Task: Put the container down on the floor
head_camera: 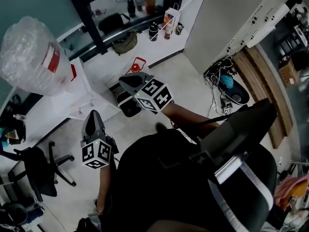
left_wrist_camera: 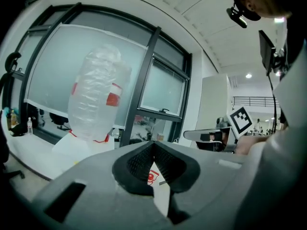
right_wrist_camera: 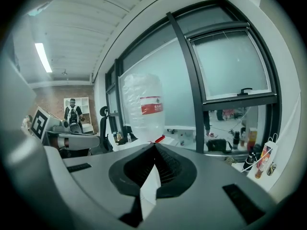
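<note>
At the upper left of the head view, the container, a big clear crinkled jug with a red label, stands neck down on a white base. The base sits at the edge of a pale counter. That looks like a water-dispenser arrangement, which would explain why the jug is inverted and raised rather than on the floor. Whether it holds any water cannot be told through the plastic. It is not yet lifted, so the task has not started on it.

Lower centre-left, the left gripper points up the frame toward the base but is well apart from the jug. In its own view its fingers are pressed together with nothing between them, and the container rises beyond them at the left.

Near the middle of the frame, the right gripper is held higher and aims the same way. Its fingers are also closed on nothing, and the jug stands just above their tips in that view. With both grippers empty and levelled at the jug, this reads as an approach. A jug this bulky will probably need one gripper on each side or at the neck.

Further right, along the window, are a dark bag, some bottles and a paper carrier bag. Their contents are hidden.
</note>
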The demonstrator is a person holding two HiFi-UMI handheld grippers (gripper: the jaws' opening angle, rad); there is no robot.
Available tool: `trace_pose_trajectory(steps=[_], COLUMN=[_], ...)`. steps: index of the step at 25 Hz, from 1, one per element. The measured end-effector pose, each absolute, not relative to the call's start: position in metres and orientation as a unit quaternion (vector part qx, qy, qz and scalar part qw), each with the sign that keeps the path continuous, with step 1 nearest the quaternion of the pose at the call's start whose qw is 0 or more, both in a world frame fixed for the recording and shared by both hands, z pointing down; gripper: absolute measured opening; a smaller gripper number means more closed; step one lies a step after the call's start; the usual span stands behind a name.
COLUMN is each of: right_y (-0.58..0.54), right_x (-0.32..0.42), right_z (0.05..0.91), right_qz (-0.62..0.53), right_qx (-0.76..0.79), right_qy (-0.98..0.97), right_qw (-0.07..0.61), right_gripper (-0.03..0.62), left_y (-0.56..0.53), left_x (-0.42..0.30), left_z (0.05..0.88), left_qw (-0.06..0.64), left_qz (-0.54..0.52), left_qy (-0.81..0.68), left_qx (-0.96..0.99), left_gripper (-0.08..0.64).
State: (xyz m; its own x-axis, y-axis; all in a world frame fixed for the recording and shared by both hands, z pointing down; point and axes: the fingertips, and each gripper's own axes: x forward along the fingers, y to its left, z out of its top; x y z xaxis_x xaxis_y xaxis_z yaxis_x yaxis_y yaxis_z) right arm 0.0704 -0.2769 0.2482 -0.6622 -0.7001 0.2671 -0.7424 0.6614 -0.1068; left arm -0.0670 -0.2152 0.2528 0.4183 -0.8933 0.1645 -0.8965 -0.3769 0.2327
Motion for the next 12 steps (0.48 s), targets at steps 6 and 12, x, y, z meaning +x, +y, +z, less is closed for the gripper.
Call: trace_pose_trajectory(steps=[6,12], right_y=[-0.275,-0.274], right_x=[0.072,0.074], right_z=[0.253,0.261], right_qz=[0.103,0.111], right_qx=[0.403,0.409], right_qy=[-0.903,-0.899], right_qw=[0.108,0.11], right_gripper=[0.008,0.008], left_y=[-0.214,-0.213], left_x=[-0.067,-0.068], left_z=[0.253,0.258], left_qw=[0.144,0.149], left_qz=[0.008,0.009], left_qy=[-0.54,-0.538], left_qx=[0.829,0.83], left_gripper=[0.008,0.008])
